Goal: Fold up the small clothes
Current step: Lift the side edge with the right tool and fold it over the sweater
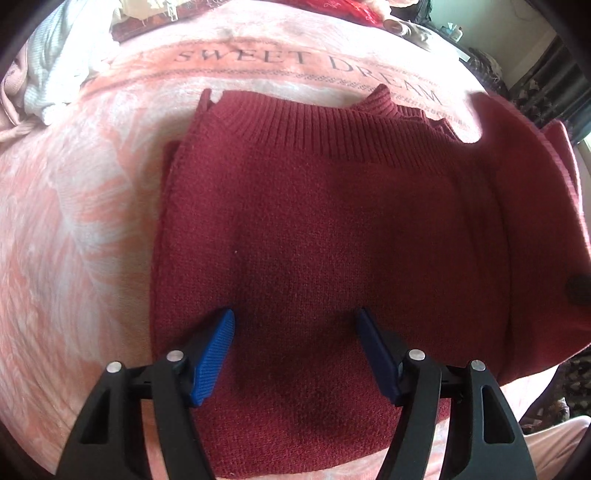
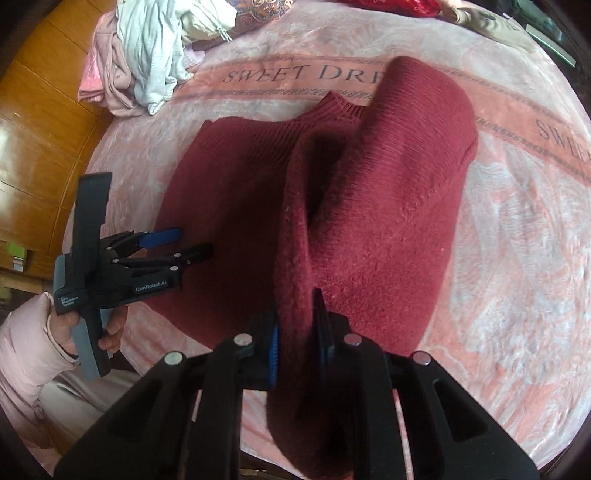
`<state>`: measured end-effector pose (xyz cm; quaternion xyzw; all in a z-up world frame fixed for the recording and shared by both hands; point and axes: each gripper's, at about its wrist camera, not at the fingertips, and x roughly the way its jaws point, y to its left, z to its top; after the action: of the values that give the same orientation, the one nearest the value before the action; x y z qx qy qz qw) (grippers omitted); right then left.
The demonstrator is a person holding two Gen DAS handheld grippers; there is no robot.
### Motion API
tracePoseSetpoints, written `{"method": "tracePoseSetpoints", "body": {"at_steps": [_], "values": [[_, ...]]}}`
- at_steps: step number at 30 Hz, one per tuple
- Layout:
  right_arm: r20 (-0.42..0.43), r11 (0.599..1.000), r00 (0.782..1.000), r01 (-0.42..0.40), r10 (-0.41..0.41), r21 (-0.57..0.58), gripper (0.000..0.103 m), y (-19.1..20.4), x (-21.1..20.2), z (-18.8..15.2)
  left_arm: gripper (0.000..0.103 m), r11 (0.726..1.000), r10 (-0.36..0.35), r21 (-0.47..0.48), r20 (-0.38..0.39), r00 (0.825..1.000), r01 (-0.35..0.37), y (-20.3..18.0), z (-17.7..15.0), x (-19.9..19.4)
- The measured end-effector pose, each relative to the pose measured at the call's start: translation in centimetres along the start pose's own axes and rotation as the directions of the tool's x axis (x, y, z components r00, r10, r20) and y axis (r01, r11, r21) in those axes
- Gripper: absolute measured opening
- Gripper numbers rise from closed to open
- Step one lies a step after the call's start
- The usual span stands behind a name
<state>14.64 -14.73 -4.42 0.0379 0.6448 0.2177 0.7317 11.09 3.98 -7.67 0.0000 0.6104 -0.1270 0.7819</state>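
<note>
A dark red knit sweater (image 1: 314, 221) lies on the pink blanket (image 1: 74, 221), its ribbed collar toward the far side. My left gripper (image 1: 295, 321) is open and empty, hovering just above the sweater's near part; it also shows in the right wrist view (image 2: 188, 243) at the sweater's left edge. My right gripper (image 2: 295, 325) is shut on a thick fold of the sweater (image 2: 388, 184) and holds that side lifted off the blanket. The lifted part appears at the right in the left wrist view (image 1: 535, 203).
The blanket (image 2: 517, 221) bears the words "SWEET DREAM". A pile of pale clothes (image 2: 147, 55) lies at the far left, also seen in the left wrist view (image 1: 48, 74). A wooden floor (image 2: 37, 129) runs along the left. Red fabric (image 1: 351, 11) lies at the far edge.
</note>
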Motion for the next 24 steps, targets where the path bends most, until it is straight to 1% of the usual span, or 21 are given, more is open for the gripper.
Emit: {"method": "tracePoseSetpoints", "body": {"at_steps": [3, 4, 5, 6, 7, 10, 13, 14, 16, 18, 20, 21, 23, 24], "values": [[-0.033, 0.999, 0.999, 0.018, -0.019, -0.031, 0.017, 1.2, 2.4, -0.5, 0.069, 1.000, -0.002, -0.008, -0.001, 1.000, 0.002, 0.1, 0.1, -0.1], [-0.038, 0.999, 0.999, 0.016, -0.018, -0.042, 0.023, 1.5, 3.0, -0.5, 0.069, 1.000, -0.001, -0.008, -0.001, 1.000, 0.001, 0.1, 0.0, -0.1], [-0.044, 0.998, 0.999, 0.007, -0.009, -0.057, 0.035, 1.8, 3.4, -0.6, 0.069, 1.000, 0.001, -0.007, -0.001, 1.000, -0.001, 0.1, -0.1, -0.1], [-0.047, 0.997, 0.999, -0.007, 0.004, -0.075, 0.045, 2.3, 3.6, -0.6, 0.069, 1.000, 0.005, -0.005, -0.001, 1.000, -0.005, 0.1, -0.1, -0.1], [-0.048, 0.995, 0.999, -0.024, 0.020, -0.098, 0.059, 2.8, 3.5, -0.7, 0.069, 1.000, 0.008, -0.004, -0.001, 1.000, -0.008, 0.0, -0.1, -0.1], [-0.035, 0.988, 0.999, -0.027, 0.022, -0.152, 0.060, 3.9, 2.7, -1.1, 0.069, 1.000, 0.016, 0.001, 0.000, 1.000, -0.016, -0.1, -0.2, -0.1], [-0.028, 0.989, 0.996, -0.093, 0.090, -0.115, 0.054, 3.5, 1.2, -1.3, 0.071, 1.000, 0.020, 0.005, 0.001, 1.000, -0.020, -0.5, -0.3, 0.1], [-0.015, 0.990, 0.995, -0.104, 0.103, -0.098, 0.054, 3.1, 0.4, -1.4, 0.072, 1.000, 0.021, 0.007, 0.001, 1.000, -0.021, -0.6, -0.3, 0.2], [0.014, 0.991, 0.996, -0.085, 0.087, -0.100, 0.054, 2.8, -1.2, -1.9, 0.072, 1.000, 0.024, 0.010, 0.000, 1.000, -0.024, -0.9, -0.2, 0.3], [0.031, 0.992, 0.999, -0.037, 0.041, -0.123, 0.063, 2.6, -2.4, -2.7, 0.072, 1.000, 0.017, 0.006, -0.005, 1.000, -0.017, -0.9, 0.1, 0.3], [0.049, 0.990, 0.998, -0.021, 0.028, -0.137, 0.072, 2.7, -3.6, -3.8, 0.072, 1.000, 0.004, -0.007, -0.012, 1.000, -0.004, -1.0, 0.4, 0.3], [0.052, 0.989, 0.998, -0.009, 0.017, -0.149, 0.074, 2.8, -3.8, -4.3, 0.072, 1.000, -0.004, -0.015, -0.013, 1.000, 0.004, -1.1, 0.6, 0.0], [0.068, 0.981, 0.998, 0.030, -0.017, -0.190, 0.082, 3.4, -4.1, -5.3, 0.072, 0.999, -0.024, -0.028, -0.010, 1.000, 0.024, -1.1, 1.0, -0.6], [0.066, 0.976, 0.997, 0.049, -0.035, -0.212, 0.084, 3.6, -3.9, -5.7, 0.072, 0.999, -0.041, -0.032, -0.010, 0.999, 0.040, -1.0, 1.2, -1.0]]}}
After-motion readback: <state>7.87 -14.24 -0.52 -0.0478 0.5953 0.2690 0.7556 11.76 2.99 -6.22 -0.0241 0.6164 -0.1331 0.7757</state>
